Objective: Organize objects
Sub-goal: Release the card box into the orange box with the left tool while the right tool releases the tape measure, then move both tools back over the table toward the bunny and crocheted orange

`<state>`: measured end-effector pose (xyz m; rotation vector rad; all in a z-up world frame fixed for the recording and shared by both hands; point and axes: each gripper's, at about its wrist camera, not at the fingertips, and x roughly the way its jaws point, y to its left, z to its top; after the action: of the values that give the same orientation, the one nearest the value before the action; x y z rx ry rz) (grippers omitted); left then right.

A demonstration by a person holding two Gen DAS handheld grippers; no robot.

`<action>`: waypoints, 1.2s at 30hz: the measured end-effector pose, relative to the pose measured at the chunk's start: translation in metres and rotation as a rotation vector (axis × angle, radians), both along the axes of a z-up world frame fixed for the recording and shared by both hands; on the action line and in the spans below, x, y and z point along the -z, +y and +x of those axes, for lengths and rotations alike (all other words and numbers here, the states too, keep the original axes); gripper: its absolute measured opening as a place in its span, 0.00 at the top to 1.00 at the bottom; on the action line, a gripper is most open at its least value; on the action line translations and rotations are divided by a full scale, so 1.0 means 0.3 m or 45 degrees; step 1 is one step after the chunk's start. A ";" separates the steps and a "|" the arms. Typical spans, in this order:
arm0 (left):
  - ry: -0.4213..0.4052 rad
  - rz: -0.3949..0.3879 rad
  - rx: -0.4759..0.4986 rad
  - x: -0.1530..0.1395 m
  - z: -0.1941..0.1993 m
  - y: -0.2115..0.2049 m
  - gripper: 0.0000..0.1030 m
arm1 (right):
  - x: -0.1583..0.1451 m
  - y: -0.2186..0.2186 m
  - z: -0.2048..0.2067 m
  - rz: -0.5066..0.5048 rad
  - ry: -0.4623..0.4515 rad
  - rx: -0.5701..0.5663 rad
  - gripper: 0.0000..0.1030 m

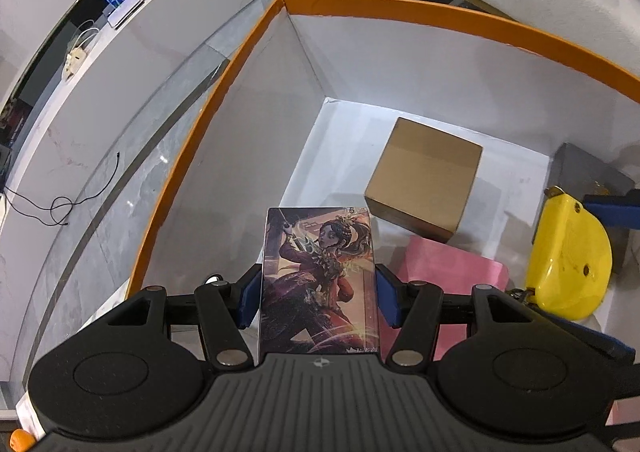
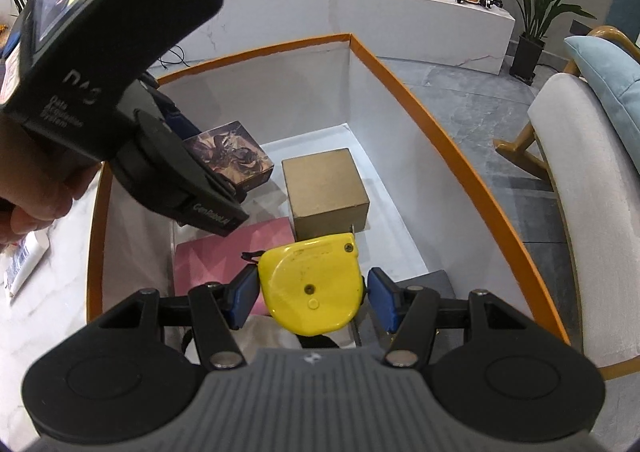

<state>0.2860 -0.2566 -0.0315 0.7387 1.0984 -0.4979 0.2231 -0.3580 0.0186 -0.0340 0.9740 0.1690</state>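
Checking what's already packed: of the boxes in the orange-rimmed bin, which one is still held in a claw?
The illustrated box, held upright between the left claw's pads. The plain brown cardboard box sits free on the bin floor.

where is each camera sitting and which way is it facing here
Left wrist: rides on the left gripper, looking steeply down into the orange-rimmed white storage box; its blue pads clamp an illustrated picture box.
Right wrist: rides on the right gripper, looking down into the same box from its other side; its pads hold a yellow plastic tape measure, and a hand carrying the left gripper shows at left.
Shared: the plain brown cardboard cube, the flat pink item, the tape measure and the box.
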 end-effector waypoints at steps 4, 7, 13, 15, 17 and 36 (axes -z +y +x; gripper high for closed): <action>0.018 -0.019 0.008 0.006 0.001 0.004 0.33 | 0.009 0.005 -0.004 -0.005 0.005 0.003 0.41; 0.007 -0.016 0.021 0.006 -0.004 0.009 0.32 | 0.005 0.005 -0.001 -0.002 0.005 0.013 0.40; -0.019 -0.076 0.002 -0.042 0.008 0.022 0.32 | -0.006 0.001 0.005 0.002 -0.032 0.037 0.37; -0.023 -0.083 0.008 -0.049 0.012 0.021 0.32 | -0.006 0.000 0.006 0.000 -0.034 0.040 0.37; -0.026 -0.087 0.013 -0.051 0.011 0.020 0.32 | -0.005 -0.003 0.008 -0.002 -0.033 0.041 0.37; -0.113 -0.294 -0.039 -0.228 0.025 0.102 0.32 | -0.081 0.043 0.003 0.055 -0.201 0.052 0.37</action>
<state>0.2936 -0.2259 0.0370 0.5358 0.9494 -0.5507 0.2240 -0.3451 0.0430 0.0115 0.8126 0.1476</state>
